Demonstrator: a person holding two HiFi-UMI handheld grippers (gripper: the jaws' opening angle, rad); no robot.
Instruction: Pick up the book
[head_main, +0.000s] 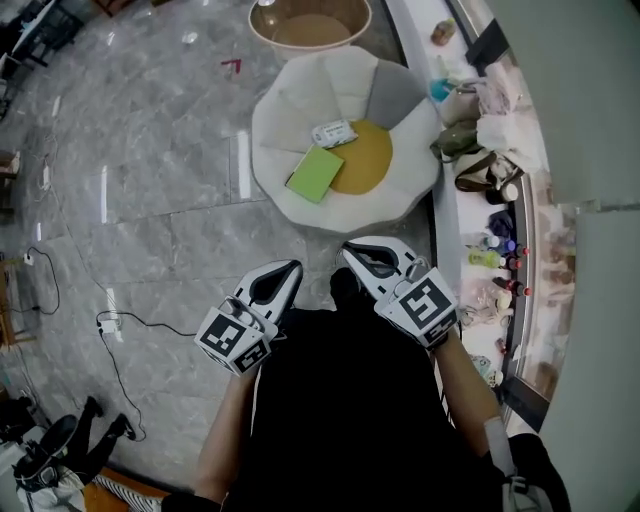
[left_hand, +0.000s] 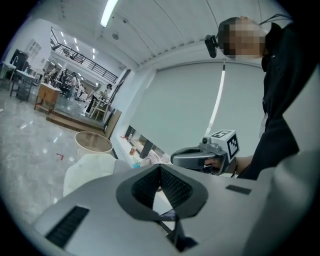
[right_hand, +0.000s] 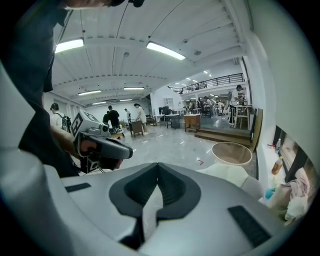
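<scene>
Count on the grey marble floor (head_main: 150, 150): one white petal-shaped seat (head_main: 300, 100), one round tan tub (head_main: 310, 30) just beyond it, one yellow cushion (head_main: 368, 160) on the seat, two hand-held grippers, one green book (head_main: 316, 173) and one small white packet (head_main: 333, 133). A cluttered ledge (head_main: 412, 25) runs along the right side; its small items are too many and too indistinct to count. Left gripper (head_main: 292, 268): jaws pressed together, pads meeting at the tips with nothing between them, confirmed in its own view. Right gripper (head_main: 350, 248): jaws likewise closed tip to tip and holding nothing. Both are held low in front of the person's dark-clothed body, side by side but apart, pointing toward the seat — neither touches the seat or anything on it. Each gripper shows in the other's view, gripped by a hand. The book lies flat on the seat, well ahead of both grippers: a thin, plain bright-green rectangle, closed, set at a slant, its right edge against the yellow cushion. The packet sits just beyond it — whether the two touch cannot be told.
</scene>
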